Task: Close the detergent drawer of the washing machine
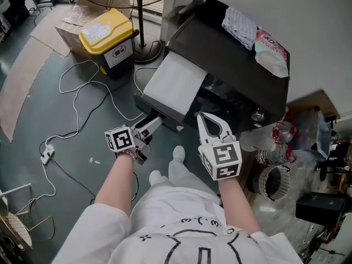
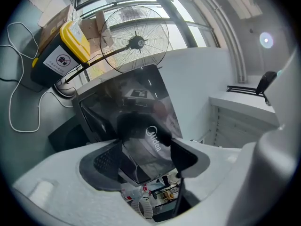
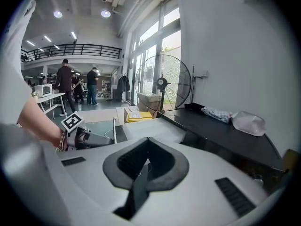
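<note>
The black washing machine (image 1: 231,54) stands against the wall. Its drawer (image 1: 173,81), white on top with a glossy black front (image 1: 157,110), sticks out toward me. My left gripper (image 1: 149,126) points level at that front, jaws open. In the left gripper view the dark front with its logo (image 2: 141,117) fills the gap between the pads of the left gripper (image 2: 143,149); I cannot tell whether they touch it. My right gripper (image 1: 212,124) hovers beside the drawer's right side, shut and holding nothing. In its own view the right gripper (image 3: 148,166) has the drawer's white top (image 3: 150,128) just ahead.
A yellow-lidded bin (image 1: 107,34) and a fan's base (image 1: 146,51) stand left of the machine. Cables (image 1: 82,109) trail over the floor. A cloth (image 1: 240,23) and a bag (image 1: 270,51) lie on the machine. Bottles (image 1: 269,142) crowd the right. People (image 3: 63,86) stand far off.
</note>
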{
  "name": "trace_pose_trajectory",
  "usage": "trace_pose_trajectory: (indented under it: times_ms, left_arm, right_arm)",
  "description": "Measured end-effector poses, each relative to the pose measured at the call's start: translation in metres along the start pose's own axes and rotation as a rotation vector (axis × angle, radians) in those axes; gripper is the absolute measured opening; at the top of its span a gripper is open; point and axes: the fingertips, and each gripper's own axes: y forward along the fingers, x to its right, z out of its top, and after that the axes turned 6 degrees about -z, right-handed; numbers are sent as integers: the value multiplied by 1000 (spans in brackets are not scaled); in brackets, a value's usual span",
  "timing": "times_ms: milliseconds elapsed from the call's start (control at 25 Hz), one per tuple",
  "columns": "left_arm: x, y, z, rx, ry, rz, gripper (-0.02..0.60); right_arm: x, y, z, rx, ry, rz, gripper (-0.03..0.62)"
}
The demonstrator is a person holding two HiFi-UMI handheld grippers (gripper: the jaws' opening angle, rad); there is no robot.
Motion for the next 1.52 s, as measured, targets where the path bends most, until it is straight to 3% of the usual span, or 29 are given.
trace_pose_trajectory:
  times_ms: [1520]
  left_arm:
    - [-18,43,26,32,-19,3,313]
  right_arm:
    - [41,32,-6,-32,36,-10,2]
